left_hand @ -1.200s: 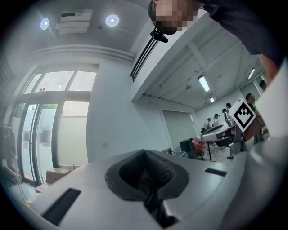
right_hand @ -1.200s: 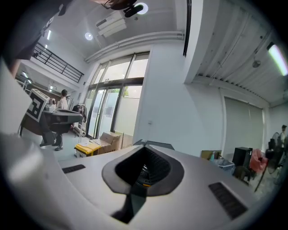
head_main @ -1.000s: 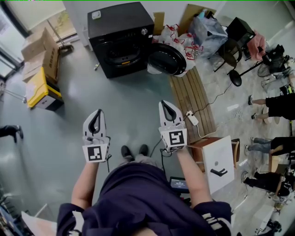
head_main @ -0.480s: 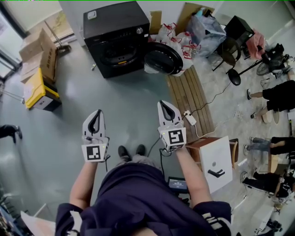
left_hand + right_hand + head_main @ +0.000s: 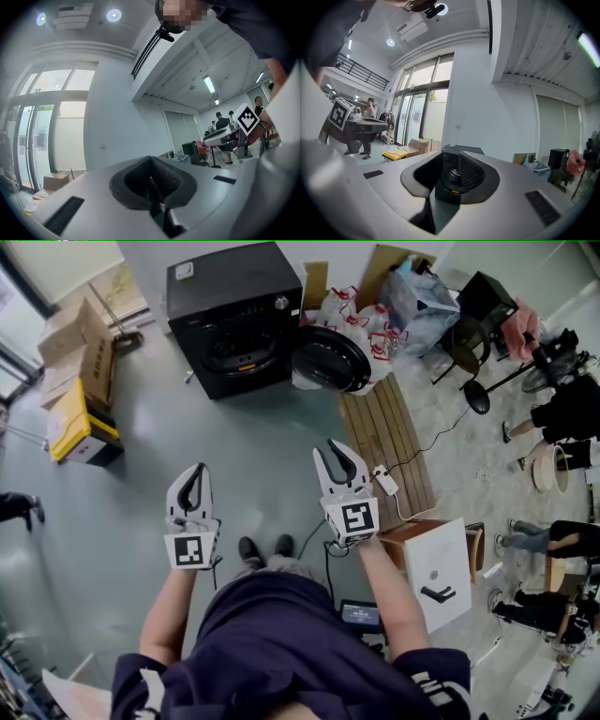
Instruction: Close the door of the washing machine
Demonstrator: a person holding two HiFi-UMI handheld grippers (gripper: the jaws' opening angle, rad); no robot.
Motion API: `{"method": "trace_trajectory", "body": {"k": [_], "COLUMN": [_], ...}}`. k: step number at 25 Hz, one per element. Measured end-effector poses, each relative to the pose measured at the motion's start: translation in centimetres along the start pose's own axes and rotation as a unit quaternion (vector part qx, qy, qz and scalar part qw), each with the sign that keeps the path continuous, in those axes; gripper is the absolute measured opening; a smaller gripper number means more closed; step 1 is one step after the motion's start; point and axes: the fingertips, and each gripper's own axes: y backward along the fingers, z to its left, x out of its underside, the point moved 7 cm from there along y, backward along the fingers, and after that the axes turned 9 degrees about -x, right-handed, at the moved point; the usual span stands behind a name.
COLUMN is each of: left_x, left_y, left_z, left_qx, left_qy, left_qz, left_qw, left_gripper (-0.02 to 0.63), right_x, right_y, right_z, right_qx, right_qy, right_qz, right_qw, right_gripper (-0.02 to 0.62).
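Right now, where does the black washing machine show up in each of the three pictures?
Head view: the black washing machine is at the top, left of centre, its round door swung open on its right.
Left gripper view: not seen; the left gripper itself likely blocks it.
Right gripper view: dead centre, slightly low.
Shared landmark: the brown cardboard boxes by the windows, left of the machine.

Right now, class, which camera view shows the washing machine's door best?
The head view: the round door stands swung open at the right of the black washing machine, seen whole from above. The right gripper view shows the machine's front small and far off, the door not made out. The left gripper view shows neither.
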Motion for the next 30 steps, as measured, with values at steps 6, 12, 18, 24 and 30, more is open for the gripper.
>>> {"method": "trace_trajectory", "body": {"k": [6, 12, 18, 24, 30], "left_x": [0.1, 0.3, 0.5, 0.9, 0.8], "left_y": [-0.2, -0.8, -1.2, -1.4, -1.7], "left_z": [0.2, 0.4, 0.7, 1.0, 1.2], "left_qx": [0.001, 0.000, -0.003, -0.002, -0.002], "left_qy": [0.000, 0.002, 0.002, 0.003, 0.003], "left_qz": [0.000, 0.003, -0.001, 0.001, 0.008], "left_qw": [1.0000, 1.0000, 1.0000, 1.0000, 1.0000], "left_gripper": [0.023, 0.023, 0.023, 0.023, 0.023], "right_x": [-0.2, 0.5, 0.4, 0.4, 0.2], "right_y": [-0.3, -0.9, -1.2, -1.6, -1.7], "right_z": [0.1, -0.2, -0.5, -0.4, -0.7], "right_qx": [-0.010, -0.027, -0.025, -0.032, -0.039], "right_qy": [-0.008, -0.012, -0.015, -0.016, -0.025], "right_qz": [0.011, 0.018, 0.025, 0.024, 0.030], "right_qw": [1.000, 0.999, 0.999, 0.999, 0.998], "right_gripper": [0.169, 0.247, 0.309, 0.327, 0.347]}}
